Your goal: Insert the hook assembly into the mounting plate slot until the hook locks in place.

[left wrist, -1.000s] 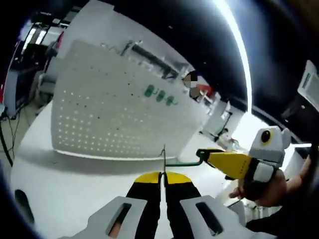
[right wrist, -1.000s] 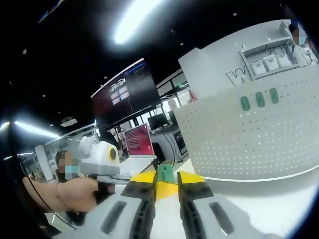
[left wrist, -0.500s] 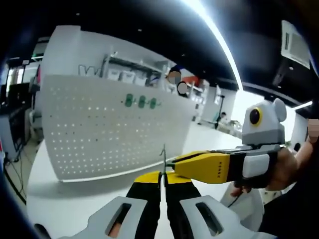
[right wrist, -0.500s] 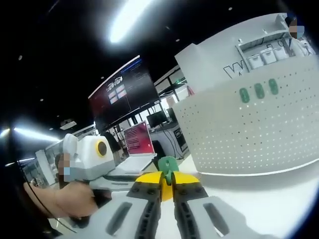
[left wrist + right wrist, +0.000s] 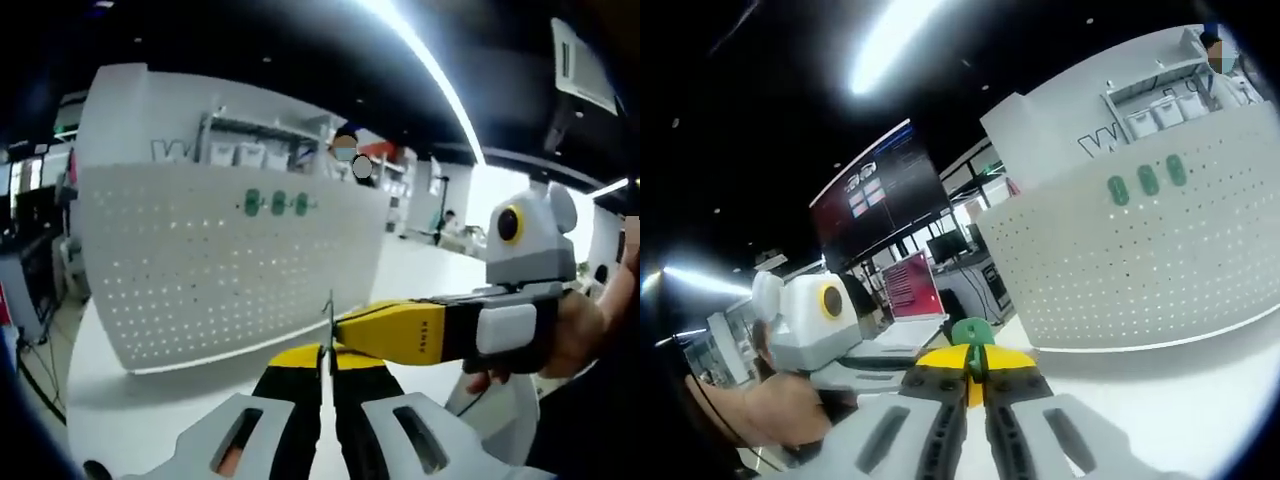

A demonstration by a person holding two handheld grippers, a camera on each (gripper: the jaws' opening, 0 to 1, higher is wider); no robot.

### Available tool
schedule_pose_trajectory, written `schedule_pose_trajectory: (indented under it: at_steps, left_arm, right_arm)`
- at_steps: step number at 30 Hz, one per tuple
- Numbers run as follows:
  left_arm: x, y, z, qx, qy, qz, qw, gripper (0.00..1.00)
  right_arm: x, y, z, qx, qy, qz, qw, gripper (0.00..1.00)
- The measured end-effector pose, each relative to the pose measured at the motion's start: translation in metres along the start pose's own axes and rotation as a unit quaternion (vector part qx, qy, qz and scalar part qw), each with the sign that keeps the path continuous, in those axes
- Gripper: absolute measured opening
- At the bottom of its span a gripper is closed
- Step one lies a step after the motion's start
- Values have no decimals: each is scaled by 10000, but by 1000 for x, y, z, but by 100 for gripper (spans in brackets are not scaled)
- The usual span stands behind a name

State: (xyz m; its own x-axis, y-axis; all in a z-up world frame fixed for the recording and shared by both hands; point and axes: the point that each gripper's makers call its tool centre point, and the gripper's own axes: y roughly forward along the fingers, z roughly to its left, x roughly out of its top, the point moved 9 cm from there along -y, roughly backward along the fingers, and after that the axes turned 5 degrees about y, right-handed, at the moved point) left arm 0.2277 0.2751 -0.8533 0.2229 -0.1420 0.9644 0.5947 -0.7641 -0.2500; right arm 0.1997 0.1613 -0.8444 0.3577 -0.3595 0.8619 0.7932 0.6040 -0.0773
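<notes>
In the left gripper view, I am seeing my left gripper [image 5: 327, 358] with its jaws pressed together on a thin upright metal piece [image 5: 329, 318] that is poking up between the yellow tips. The right gripper [image 5: 345, 330] is reaching in from the right, held by a hand [image 5: 580, 340], its yellow tip meeting that metal piece just above my jaws. Behind them the white perforated mounting plate [image 5: 220, 270] is standing upright on the white table [image 5: 150, 420], with three green pieces [image 5: 278, 203] in a row near its top edge.

In the right gripper view, my right gripper [image 5: 973, 368] is clamping a green hook assembly [image 5: 971, 334], whose rounded green head is rising above the closed tips. The left gripper [image 5: 855, 360] is coming in from the left, gripped by a hand [image 5: 780, 415]. The mounting plate [image 5: 1140, 260] is standing well apart to the right, its green pieces [image 5: 1148, 180] showing high up.
</notes>
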Motion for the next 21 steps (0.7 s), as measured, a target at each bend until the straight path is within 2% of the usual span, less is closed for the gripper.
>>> schedule_pose_trajectory:
  at_steps: [6,8,10,12,15,19,21]
  left_arm:
    - [-5,4,-2,-35,3,92,10000,4]
    - [-8,7,-2,-3,146,235,9996,7]
    - [-9,8,-3,-6,318,279,9991,16]
    - [-9,8,-2,-11,310,219,9993,28]
    - [-9,9,-2,-76,249,59,9996,41]
    - [-10,9,1,-109,176,13,9998,63]
    - [-9,8,2,-169,176,-18,9997,70]
  right_arm:
    - [-2,-2,-4,-64,-44,77,9999,0]
    - [1,-4,-7,-61,-1,-9,10000,0]
    - [7,-6,-9,-38,-50,-146,9999,0]
    - [13,-6,-11,-83,-176,-215,9996,0]
    - [18,-5,-16,-82,-231,-224,9994,0]
    - [20,-2,-21,-110,-405,-167,9990,0]
    - [20,-1,-23,-117,-450,-160,9988,0]
